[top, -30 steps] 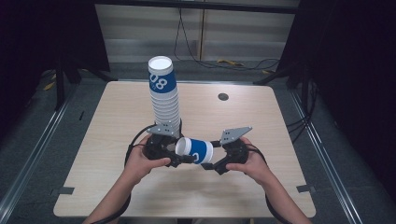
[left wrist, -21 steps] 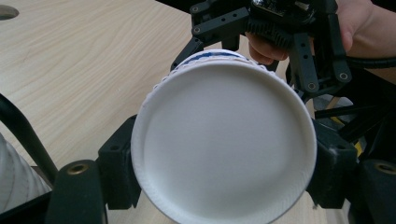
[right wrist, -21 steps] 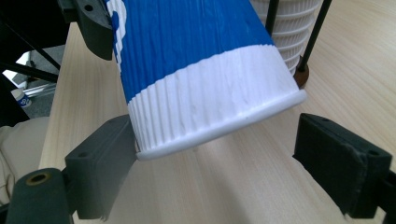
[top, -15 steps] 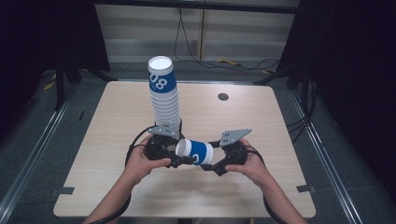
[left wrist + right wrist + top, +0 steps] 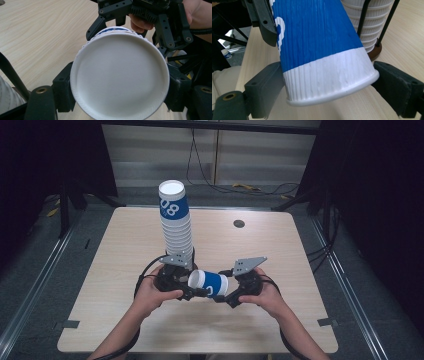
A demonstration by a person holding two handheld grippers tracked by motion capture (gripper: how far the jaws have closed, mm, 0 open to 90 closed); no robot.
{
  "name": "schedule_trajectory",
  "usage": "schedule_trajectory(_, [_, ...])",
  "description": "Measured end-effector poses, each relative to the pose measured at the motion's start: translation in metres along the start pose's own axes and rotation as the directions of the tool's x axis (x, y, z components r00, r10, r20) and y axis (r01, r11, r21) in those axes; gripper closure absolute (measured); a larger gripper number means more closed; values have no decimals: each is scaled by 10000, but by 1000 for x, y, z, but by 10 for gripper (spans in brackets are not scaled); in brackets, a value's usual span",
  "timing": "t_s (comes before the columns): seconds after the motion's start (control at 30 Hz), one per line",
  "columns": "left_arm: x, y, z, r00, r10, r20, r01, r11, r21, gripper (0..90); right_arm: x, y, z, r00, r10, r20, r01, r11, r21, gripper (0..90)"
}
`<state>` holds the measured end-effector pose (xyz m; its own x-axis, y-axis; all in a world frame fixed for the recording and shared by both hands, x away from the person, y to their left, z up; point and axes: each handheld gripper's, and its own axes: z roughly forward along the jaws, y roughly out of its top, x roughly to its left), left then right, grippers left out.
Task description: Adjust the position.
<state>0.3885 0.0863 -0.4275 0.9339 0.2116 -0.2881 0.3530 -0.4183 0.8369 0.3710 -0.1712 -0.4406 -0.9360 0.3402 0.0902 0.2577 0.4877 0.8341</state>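
From above, you hold a blue-and-white paper cup [image 5: 209, 284] sideways over the bench [image 5: 300, 270], before the cup stack [image 5: 176, 222]. Your left hand-held gripper [image 5: 120, 92] clamps its base end; your right hand-held gripper [image 5: 329, 87] clamps its rim end.

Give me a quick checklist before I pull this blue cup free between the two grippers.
1. Left hand-held gripper pads on the cup's closed base end: ok.
2. Right hand-held gripper pads against the cup's rim end: ok.
3. Cup lying roughly level above the table: ok.
4. Stack of cups upright behind the hands: ok.
5. Whether a second cup is nested inside the held one: cannot tell.
6. Bare table in front of the hands for setting down: ok.
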Motion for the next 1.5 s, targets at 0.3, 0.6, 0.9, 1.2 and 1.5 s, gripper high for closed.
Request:
schedule_trajectory(0.3, [1,1,-1,9999,104,-81,-104,9999,-16,271,-1,3,0,9999,-68,-81,69,9999,117,122])
schedule_trajectory(0.6, [1,1,-1,9999,135,-96,-136,9999,-102,273,-1,4,-1,9998,-189,-41,189,9998,106,146])
schedule_trajectory(0.9, [2,2,-3,10000,65,-52,-67,9993,-379,269,-1,8,-5,9997,-259,-18,259,9996,61,165])
schedule_trajectory(1.2, [0,1,-3,9993,191,-335,-196,9997,-129,188,-3,8,-9,9996,-269,99,267,9994,205,172])
schedule_trajectory(1.5, [0,-4,-4,9978,355,-566,-346,9992,177,170,-3,7,-11,9991,-409,103,400,9966,714,172])
